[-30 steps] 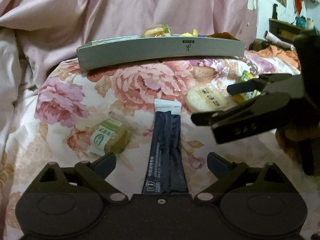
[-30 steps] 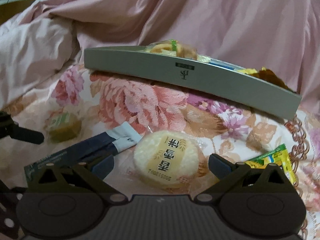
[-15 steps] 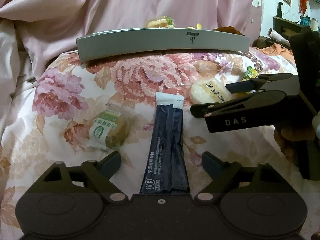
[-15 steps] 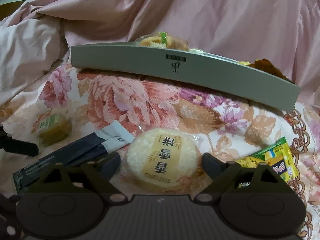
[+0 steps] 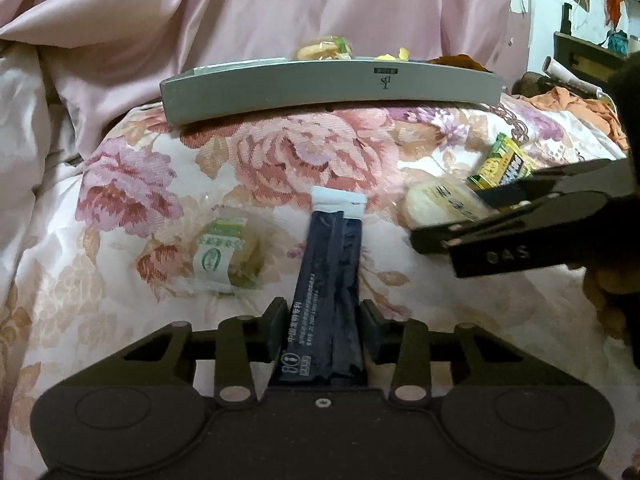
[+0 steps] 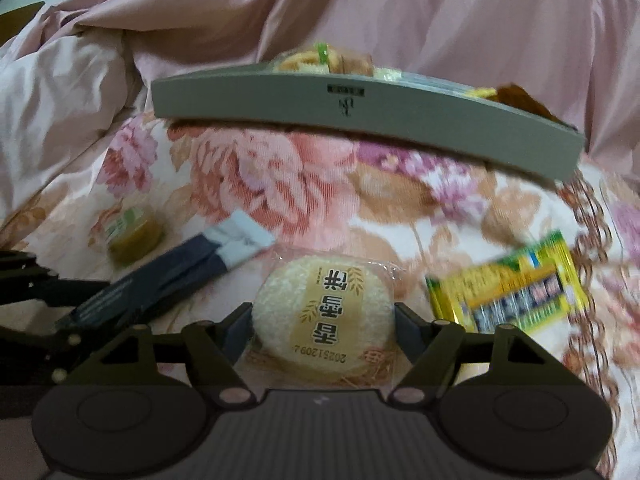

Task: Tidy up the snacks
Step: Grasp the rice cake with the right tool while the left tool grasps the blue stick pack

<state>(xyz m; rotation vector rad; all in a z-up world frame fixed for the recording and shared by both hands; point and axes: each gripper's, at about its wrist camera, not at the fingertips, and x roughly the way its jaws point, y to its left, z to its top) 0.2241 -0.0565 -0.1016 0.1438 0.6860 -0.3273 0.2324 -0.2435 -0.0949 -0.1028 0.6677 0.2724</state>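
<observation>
Double grab step, I'd say. Left gripper (image 5: 323, 330) clamped on near end of dark stick (image 5: 328, 280), which lies flat on floral quilt (image 5: 120, 280). Right gripper (image 6: 323, 330) pinching round rice cake (image 6: 324, 312), also on quilt. Next move probably: lift both, carry to grey tray (image 5: 332, 90) at far side, already holding snacks. Left view shows green pastry (image 5: 222, 254) clearly; right view shows yellow packet (image 6: 508, 288) right of cake, blurred.
</observation>
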